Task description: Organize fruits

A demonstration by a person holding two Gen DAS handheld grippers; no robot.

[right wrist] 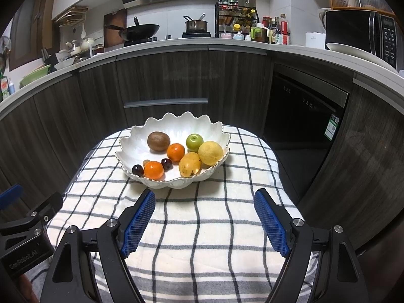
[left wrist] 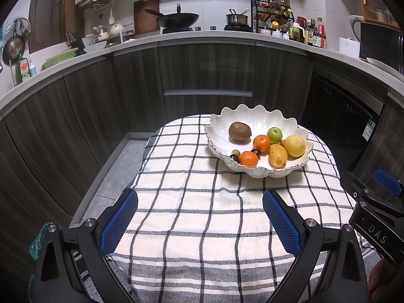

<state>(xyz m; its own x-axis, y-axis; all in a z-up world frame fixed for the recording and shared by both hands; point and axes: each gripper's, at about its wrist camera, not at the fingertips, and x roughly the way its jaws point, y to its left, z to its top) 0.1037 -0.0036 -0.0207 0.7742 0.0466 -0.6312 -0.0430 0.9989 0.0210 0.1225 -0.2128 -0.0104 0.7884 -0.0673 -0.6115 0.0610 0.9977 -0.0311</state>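
Checked cloth (right wrist: pixel 202 227) lies loose over the bench, so we judge either empty gripper, left gripper (left wrist: pixel 200 217) or right gripper (right wrist: pixel 204 217), fingers spread wide, could snag it and drag the white bowl (right wrist: pixel 136 146) of fruits (right wrist: pixel 186 155) resting far-side.

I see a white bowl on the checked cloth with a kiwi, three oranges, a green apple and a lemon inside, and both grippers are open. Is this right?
Not quite: the white bowl holds two oranges, not three, as the right wrist view shows. The yellowish fruit beside them is not an orange. The rest stands.
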